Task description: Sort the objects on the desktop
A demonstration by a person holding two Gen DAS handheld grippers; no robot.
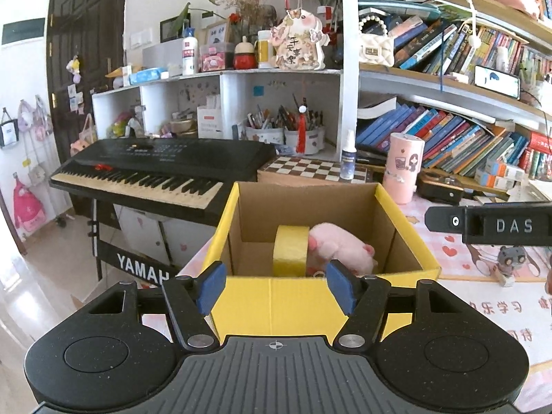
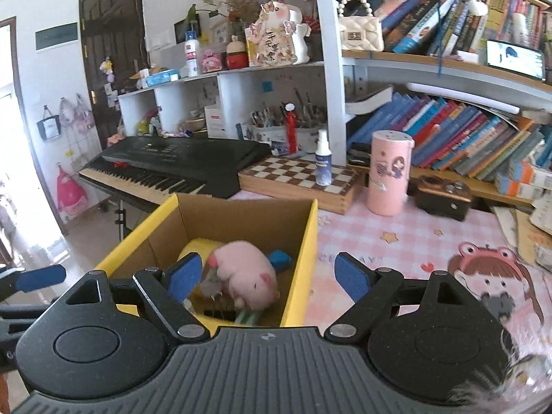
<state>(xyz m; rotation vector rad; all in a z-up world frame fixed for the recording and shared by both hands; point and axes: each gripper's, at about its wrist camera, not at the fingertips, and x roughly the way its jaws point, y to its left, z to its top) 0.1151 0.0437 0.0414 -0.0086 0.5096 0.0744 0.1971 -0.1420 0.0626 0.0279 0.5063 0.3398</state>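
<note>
A yellow cardboard box (image 1: pixel 310 300) (image 2: pixel 300 241) stands open on the pink tablecloth. Inside it lie a pink plush pig (image 1: pixel 338 248) (image 2: pixel 245 276), a yellow tape roll (image 1: pixel 289 252) (image 2: pixel 195 246) standing on edge, a blue item (image 2: pixel 281 258) and a green item (image 2: pixel 246 317). My left gripper (image 1: pixel 276 284) is open in front of the box's near wall, with nothing between its blue pads (image 1: pixel 212 284). My right gripper (image 2: pixel 269 276) is open and straddles the box's right wall, its left pad (image 2: pixel 186 276) over the inside. It holds nothing, and its body (image 1: pixel 490 224) shows at the right of the left wrist view.
Behind the box are a black keyboard (image 1: pixel 155 169), a chessboard (image 2: pixel 300 181) bearing a white spray bottle (image 2: pixel 322 162), a pink cylinder (image 2: pixel 388 176) and a brown camera (image 2: pixel 443 196). Full bookshelves (image 2: pixel 448 131) close the back. A small grey figure (image 1: pixel 510 262) stands on the cloth.
</note>
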